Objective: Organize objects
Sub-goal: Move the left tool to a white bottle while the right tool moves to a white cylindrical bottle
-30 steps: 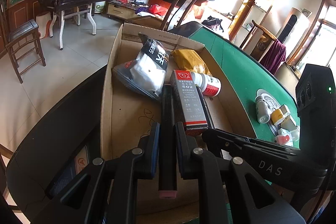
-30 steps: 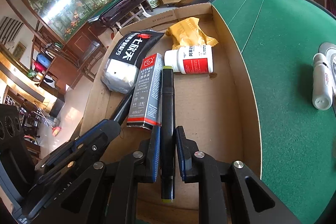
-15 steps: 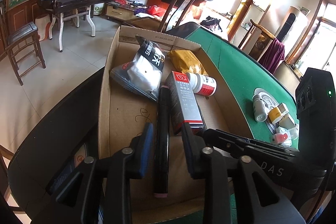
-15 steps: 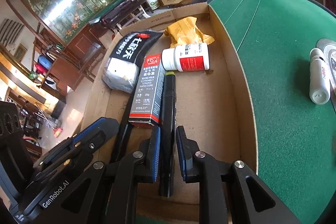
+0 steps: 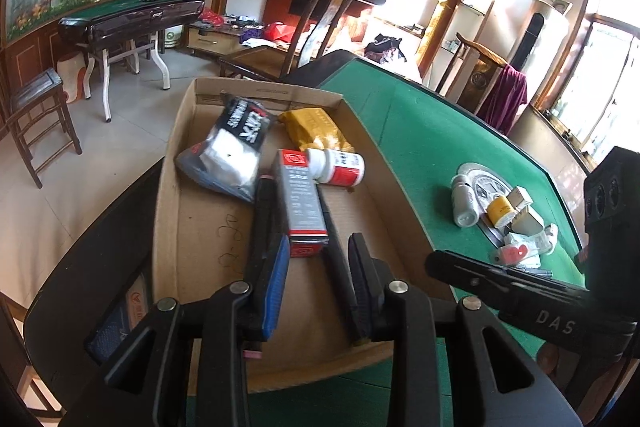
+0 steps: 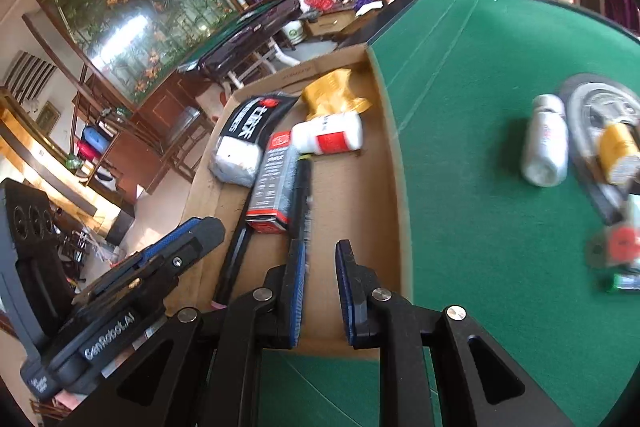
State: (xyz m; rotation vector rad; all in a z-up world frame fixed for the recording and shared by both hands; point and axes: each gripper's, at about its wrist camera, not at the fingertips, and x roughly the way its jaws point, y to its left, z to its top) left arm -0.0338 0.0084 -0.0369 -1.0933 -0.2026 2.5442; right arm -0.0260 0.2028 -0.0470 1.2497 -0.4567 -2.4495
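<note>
A cardboard tray (image 5: 192, 227) on the green table holds a black-and-white bag (image 5: 236, 151), a yellow packet (image 5: 316, 127), a white bottle with a red label (image 5: 340, 169), a grey-and-red 502 box (image 5: 300, 203) and two black markers. The pink-ended marker (image 5: 262, 219) lies just left of my left gripper (image 5: 318, 239). That gripper's jaws are opening, with nothing between them. The green-tipped marker (image 6: 302, 195) lies ahead of my right gripper (image 6: 320, 245). That gripper is nearly closed, and only bare cardboard shows in the narrow slit.
Loose items lie on the green felt (image 6: 460, 107) to the right of the tray: a white bottle (image 6: 546, 147), a yellow roll (image 6: 618, 151), a round disc and small packets. Chairs and a second table stand on the floor beyond the table's edge.
Both grippers have drawn back and up from the tray. The left jaws spread and let go of the pink-ended marker. The right gripper has slid off the green-tipped marker, which stays in the tray.
</note>
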